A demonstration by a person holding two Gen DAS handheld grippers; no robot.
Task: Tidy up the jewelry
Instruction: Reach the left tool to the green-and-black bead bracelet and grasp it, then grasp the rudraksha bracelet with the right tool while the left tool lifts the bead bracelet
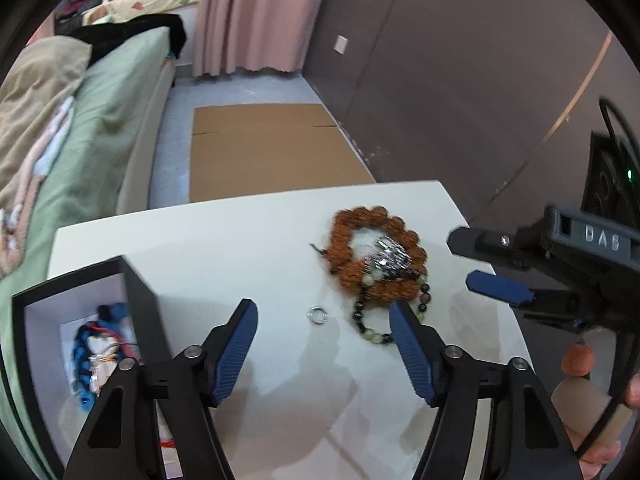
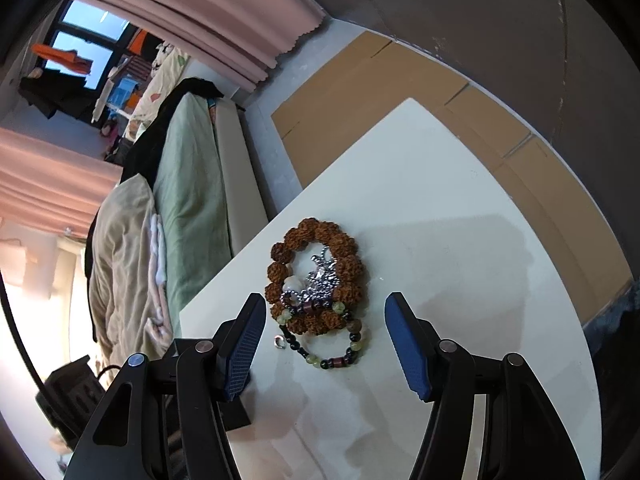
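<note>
Left gripper (image 1: 322, 322) is wide open and empty above a white table (image 1: 224, 240). A small silver ring (image 1: 318, 315) lies between its fingers; bracelets (image 1: 376, 264) are piled just right. Right gripper (image 2: 325, 320), also wide open and empty, hovers near the pile. A black box (image 1: 80, 320) holding blue beads (image 1: 86, 344) sits near left.

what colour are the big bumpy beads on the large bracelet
Reddish brown. The large bracelet shows best in the right wrist view, lying on the white table.

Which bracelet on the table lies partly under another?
The dark-and-green beaded bracelet: its upper arc is tucked under the chunky brown seed bracelet, which lies on top of it and carries the silver chain.
</note>
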